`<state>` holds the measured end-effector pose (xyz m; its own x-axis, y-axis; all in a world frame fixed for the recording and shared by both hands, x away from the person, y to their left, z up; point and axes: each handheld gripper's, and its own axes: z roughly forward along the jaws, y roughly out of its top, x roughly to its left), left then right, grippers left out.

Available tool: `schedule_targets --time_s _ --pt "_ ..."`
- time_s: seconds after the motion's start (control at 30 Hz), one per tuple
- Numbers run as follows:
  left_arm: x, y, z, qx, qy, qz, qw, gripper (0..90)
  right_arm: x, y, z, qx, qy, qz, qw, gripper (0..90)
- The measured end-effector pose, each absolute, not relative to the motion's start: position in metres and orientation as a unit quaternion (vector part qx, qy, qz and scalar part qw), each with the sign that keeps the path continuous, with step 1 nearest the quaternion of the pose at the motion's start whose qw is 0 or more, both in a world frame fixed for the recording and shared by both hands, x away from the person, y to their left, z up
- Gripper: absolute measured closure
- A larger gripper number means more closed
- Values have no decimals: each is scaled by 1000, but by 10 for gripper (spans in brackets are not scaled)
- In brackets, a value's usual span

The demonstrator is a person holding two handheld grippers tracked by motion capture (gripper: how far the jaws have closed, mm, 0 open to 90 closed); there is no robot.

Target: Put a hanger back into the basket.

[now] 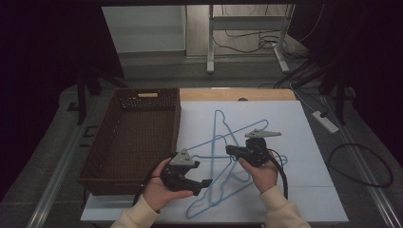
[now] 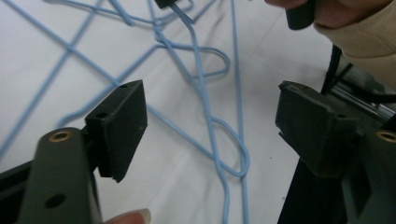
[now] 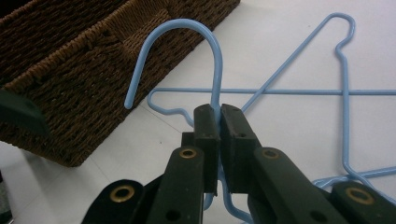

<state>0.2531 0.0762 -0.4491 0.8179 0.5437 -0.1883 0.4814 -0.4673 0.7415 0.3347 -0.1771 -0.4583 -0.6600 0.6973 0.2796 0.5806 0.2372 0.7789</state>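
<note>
1. Hangers (image 1: 223,142): pale blue wire, several lying crossed in a loose pile on the white table top (image 1: 304,190), just R of the wicker basket (image 1: 128,142).
2. R gripper (image 3: 217,122): jaws pinched tight on the neck of one hanger, right below its hook (image 3: 187,32). In the right gripper view the hook curves up and over above the pads, its tip pointing down toward the basket side.
3. High view: R gripper (image 1: 233,151) sits over the middle of the pile, held in the person's R hand (image 1: 261,173), cream sleeve at the wrist.
4. L gripper (image 2: 210,126): jaws spread wide w/ nothing clamped. Hanger wires run across the table under the gap; pads don't touch them.
5. L gripper in high view (image 1: 202,183): near the front edge of the table, pointing R toward the lower end of the pile, held in the L hand (image 1: 159,187). Just beside the basket's front R corner.
6. Basket: dark brown, rectangular, on the L part of the table; inside looks bare but dim, can't tell for sure.
7. Left gripper view, top R: R hand's sleeve and a bit of the other gripper holding a wire, farther off.
</note>
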Motion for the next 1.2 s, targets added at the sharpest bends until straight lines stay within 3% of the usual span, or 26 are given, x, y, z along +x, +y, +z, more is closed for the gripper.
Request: schedule_targets --time_s 0.5,0.7,0.8,0.87,0.9,1.03,1.1,1.17,1.2 --pt "264 39 -477 869 317 14 380 350 326 -180 -454 401 782 473 60 858" --pt "272 31 -489 867 333 9 372 457 325 -181 -454 399 782 476 59 858" --pt "275 27 -495 864 334 -1 376 603 325 -181 -453 398 781 477 57 858" --pt "276 26 -496 864 334 -4 377 640 325 -181 -453 398 782 477 57 858" --pt "276 26 -497 864 332 -8 379 709 325 -182 -453 398 781 478 55 857" --pt "277 26 -497 856 336 -14 391 838 323 -184 -452 396 780 482 54 849" --pt "276 28 -495 849 341 -17 404 854 322 -186 -452 394 777 487 53 812" --pt "275 28 -495 848 338 -18 407 862 318 -190 -450 393 773 495 54 678" --pt "275 28 -495 848 337 -18 408 863 315 -192 -449 392 772 498 55 652"
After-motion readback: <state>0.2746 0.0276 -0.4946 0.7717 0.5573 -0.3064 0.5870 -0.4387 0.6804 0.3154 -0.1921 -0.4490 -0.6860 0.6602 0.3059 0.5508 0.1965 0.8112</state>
